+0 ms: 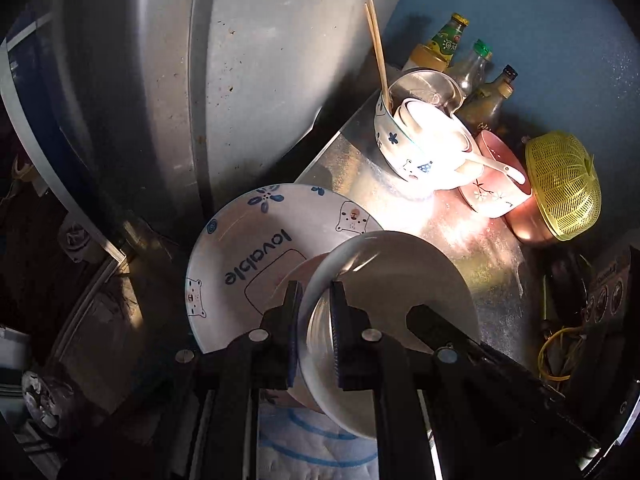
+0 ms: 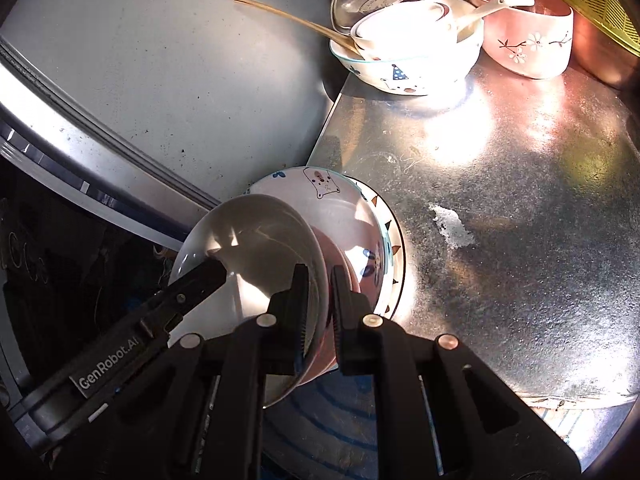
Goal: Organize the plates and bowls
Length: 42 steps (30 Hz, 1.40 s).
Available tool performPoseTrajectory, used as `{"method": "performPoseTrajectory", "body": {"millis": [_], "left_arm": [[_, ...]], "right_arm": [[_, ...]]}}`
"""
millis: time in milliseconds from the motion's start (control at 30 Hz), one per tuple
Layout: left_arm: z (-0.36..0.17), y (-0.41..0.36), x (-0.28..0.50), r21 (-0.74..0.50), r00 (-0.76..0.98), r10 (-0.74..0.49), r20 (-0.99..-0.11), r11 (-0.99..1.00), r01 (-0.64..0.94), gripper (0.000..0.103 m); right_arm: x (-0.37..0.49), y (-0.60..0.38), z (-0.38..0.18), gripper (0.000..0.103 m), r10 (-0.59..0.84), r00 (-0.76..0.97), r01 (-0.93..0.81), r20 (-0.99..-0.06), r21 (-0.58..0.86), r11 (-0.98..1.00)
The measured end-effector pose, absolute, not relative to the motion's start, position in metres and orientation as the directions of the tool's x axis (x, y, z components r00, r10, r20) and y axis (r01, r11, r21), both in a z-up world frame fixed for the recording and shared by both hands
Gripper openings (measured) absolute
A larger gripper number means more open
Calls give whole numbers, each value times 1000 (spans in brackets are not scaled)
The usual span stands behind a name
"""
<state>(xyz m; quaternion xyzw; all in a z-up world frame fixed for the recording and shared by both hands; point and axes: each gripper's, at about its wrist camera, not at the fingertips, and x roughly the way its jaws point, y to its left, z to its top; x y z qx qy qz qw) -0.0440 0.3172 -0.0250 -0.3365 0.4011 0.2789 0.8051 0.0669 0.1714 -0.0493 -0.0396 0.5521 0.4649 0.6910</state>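
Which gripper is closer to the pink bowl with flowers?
Right. The right gripper holds the white plate on the side facing the pink bowl. The left gripper holds the plate's other side, farther away. Neither touches the bowl.

I count: plain white plate (image 1: 400,280) 1, six o'clock | bear-print plates (image 1: 256,240) 1 | bottles (image 1: 444,44) 3, one o'clock | chopsticks (image 1: 378,48) 2 | pink bowl (image 2: 528,44) 1

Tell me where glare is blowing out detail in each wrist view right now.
Left wrist view: sunlight washes out the inside of the stacked bowls and streaks the metal counter; the left edge is deep shadow. Right wrist view: the same bowls are overexposed, bright patches lie on the counter, and the white plate carries hard claw shadows.
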Motion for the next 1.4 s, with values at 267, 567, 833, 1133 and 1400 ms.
{"method": "performPoseTrajectory", "body": {"millis": [267,567,833,1133,1400], "left_arm": [[-36,321,-49,-314,503,164,-848,609,-728,13],[-40,322,-51,-313,496,165,-853,600,-737,19],[-34,328,-59,-316,506,197,-840,581,-750,65],[-28,337,-80,-298,499,265,-825,546,-783,102],[-27,334,-87,-270,476,291,-830,538,-798,102]], "right_arm": [[59,178,-53,13,573,-39,-707,-819,428,563],[59,175,-54,18,568,-51,-695,-821,438,570],[57,173,-44,35,604,-62,-678,-795,477,559],[59,164,-24,98,646,2,-689,-763,467,554],[58,161,-21,103,636,30,-704,-771,435,561]]}}
